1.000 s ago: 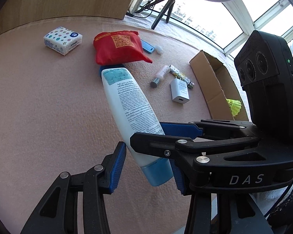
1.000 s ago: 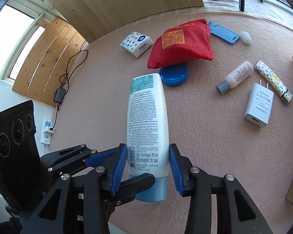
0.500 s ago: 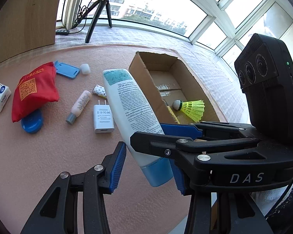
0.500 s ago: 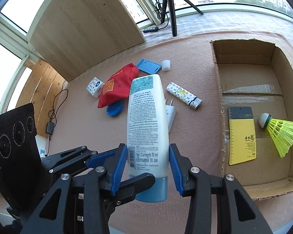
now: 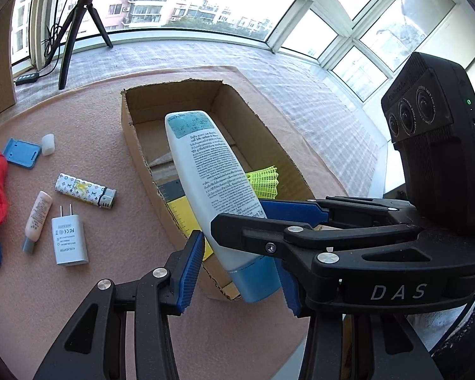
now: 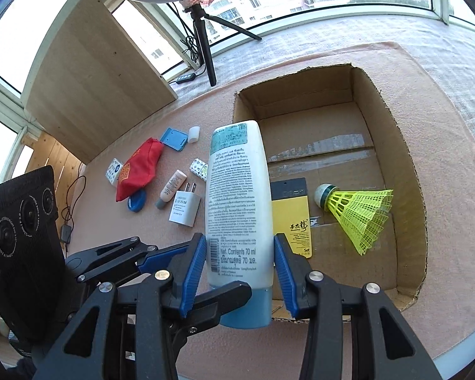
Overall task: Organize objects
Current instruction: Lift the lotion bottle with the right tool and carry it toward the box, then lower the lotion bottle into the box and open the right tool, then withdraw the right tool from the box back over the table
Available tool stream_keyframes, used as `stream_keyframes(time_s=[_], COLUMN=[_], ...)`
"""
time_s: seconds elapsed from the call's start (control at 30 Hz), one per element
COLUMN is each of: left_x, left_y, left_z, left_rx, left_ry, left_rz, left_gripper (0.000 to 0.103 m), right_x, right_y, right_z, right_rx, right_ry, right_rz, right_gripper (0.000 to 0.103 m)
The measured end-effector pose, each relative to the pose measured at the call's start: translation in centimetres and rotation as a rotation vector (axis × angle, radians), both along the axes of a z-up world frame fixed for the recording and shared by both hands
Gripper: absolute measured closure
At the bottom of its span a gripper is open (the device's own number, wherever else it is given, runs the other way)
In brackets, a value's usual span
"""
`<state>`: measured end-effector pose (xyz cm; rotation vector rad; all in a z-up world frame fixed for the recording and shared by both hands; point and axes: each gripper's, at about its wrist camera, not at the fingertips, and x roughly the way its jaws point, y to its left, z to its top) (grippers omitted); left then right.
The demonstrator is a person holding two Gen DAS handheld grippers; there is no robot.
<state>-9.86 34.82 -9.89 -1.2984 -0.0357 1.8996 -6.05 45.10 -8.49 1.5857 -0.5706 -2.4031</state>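
A white lotion bottle with a pale blue cap [image 5: 212, 177] [image 6: 237, 196] hangs cap-down in the air. My left gripper [image 5: 242, 262] and my right gripper [image 6: 239, 243] both clamp its lower end with their blue pads, and their fingers [image 5: 253, 231] [image 6: 224, 294] cross each other there. Below and behind the bottle is an open cardboard box [image 5: 136, 152] [image 6: 405, 190] on the pink table. Inside the box lie a yellow-green shuttlecock [image 6: 361, 212] [image 5: 266, 183] and a yellow and black card [image 6: 293, 218] [image 5: 182, 215].
Left of the box lie a white charger [image 5: 68, 240], a patterned lighter [image 5: 85, 190], a small tube [image 5: 38, 215], a blue holder [image 5: 22, 153], a red pouch [image 6: 139, 167], a blue lid [image 6: 137, 201] and a tissue pack [image 6: 112, 171]. A tripod [image 6: 205, 50] stands behind.
Both grippers, still clamped on the bottle, have swung to the right, from over the loose items to above the cardboard box. The grip on the bottle looks the same.
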Motion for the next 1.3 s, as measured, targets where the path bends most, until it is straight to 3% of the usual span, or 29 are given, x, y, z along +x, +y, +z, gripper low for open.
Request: stream_keyframes(time_s=[0.3, 0.37, 0.43, 0.73, 1.07, 1.3], left_x=[0.2, -0.1, 0.2, 0.5, 0.4, 0.5], left_y=[1.6, 1.7, 1.6, -0.1, -6.4, -14.0], left_z=[-0.2, -0.4, -0.2, 0.2, 0.6, -0.1], left_rx=[-0.016, -0.026, -0.035, -0.039, -0.085, -0.133], left_ry=[0.006, 0.005, 0.011, 0.026, 0.056, 0.064], left_rz=[-0.017, -0.022, -0.021, -0.012, 0.096, 0.199], left_gripper=[0.055, 0.047, 0.037, 0.037, 0.037, 0.037], right_x=[0.1, 0.1, 0.2, 0.2, -0.5, -1.1], right_y=[1.3, 1.7, 1.9, 1.4, -1.9, -4.8], right_z=[-0.4, -0.4, -0.3, 0.0, 1.1, 0.9], right_rx=[0.014, 0.023, 0.024, 0.024, 0.043, 0.026], right_ry=[-0.004, -0.005, 0.000, 0.007, 0.044, 0.049], right_rz=[-0.016, -0.037, -0.058, -0.076, -0.040, -0.009], right_gripper=[0.062, 0.054, 0.054, 0.054, 0.054, 0.054])
